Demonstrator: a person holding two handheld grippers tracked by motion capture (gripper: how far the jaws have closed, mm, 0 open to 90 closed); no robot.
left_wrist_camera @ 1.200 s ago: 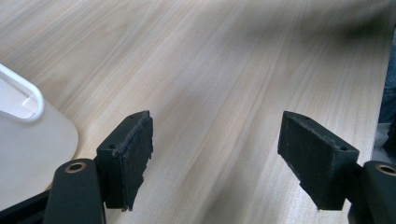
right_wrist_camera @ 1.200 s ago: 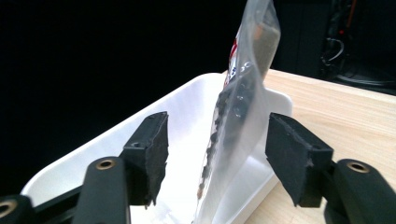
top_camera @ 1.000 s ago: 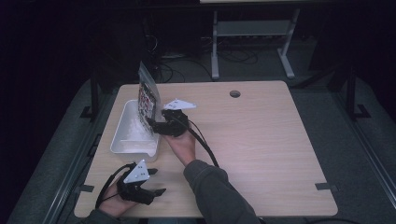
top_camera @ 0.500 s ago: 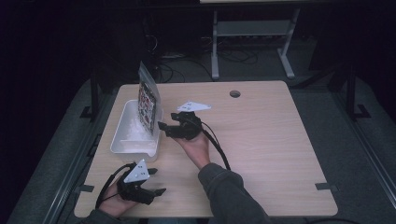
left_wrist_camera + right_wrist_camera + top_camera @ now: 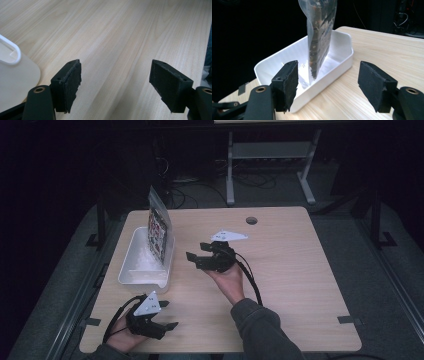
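Note:
A clear plastic bag (image 5: pixel 159 231) with a printed dark pattern stands upright in a white tray (image 5: pixel 135 272) at the table's left. In the right gripper view the bag (image 5: pixel 320 37) leans against the tray's near wall (image 5: pixel 337 70). My right gripper (image 5: pixel 198 251) hovers to the right of the tray, pointing at it. Its jaws (image 5: pixel 328 85) are open and have just been opening wider, with nothing between them. My left gripper (image 5: pixel 167 315) rests near the front left edge, open and empty (image 5: pixel 115 85).
The wooden table (image 5: pixel 295 270) stretches to the right, with a round cable hole (image 5: pixel 251 220) near its far edge. A corner of the tray (image 5: pixel 12 50) lies left of the left gripper. Dark floor, cables and a metal stand lie beyond the table.
My right gripper has drawn back to the right, away from the bag and the tray. The bag stays standing in the tray. The left hand has not moved.

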